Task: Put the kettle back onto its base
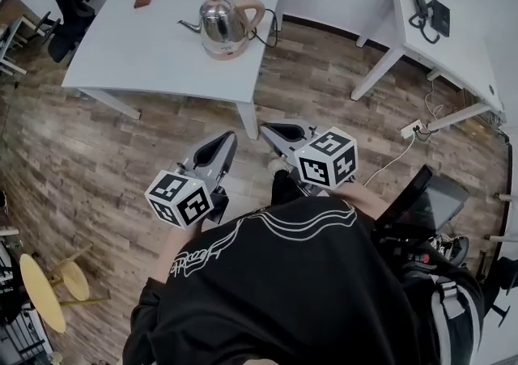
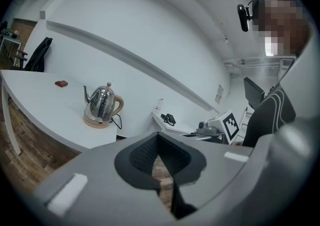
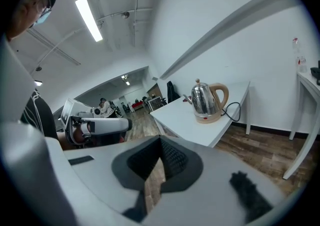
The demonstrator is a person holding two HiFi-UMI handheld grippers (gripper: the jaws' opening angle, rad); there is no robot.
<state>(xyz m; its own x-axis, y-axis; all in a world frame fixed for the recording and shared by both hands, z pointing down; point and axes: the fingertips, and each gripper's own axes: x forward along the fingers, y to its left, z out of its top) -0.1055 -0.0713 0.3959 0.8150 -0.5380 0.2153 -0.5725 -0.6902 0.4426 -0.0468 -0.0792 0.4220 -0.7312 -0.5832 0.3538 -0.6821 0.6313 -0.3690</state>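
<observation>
Both the left hand-held gripper and the right hand-held gripper are closed and empty, well short of the worktop. I see the kettle seated on its base; slick, rigid steel, so I'd grip its handle.

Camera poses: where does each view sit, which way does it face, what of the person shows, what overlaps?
Head view: on the head, steeply down at left gripper, right gripper, white table; black shirt shows.
Left gripper view: along its shut jaws toward the kettle; shirt at right.
Right gripper view: along its shut jaws toward the kettle; shirt at left.
Shared: kettle on its base, all three.
</observation>
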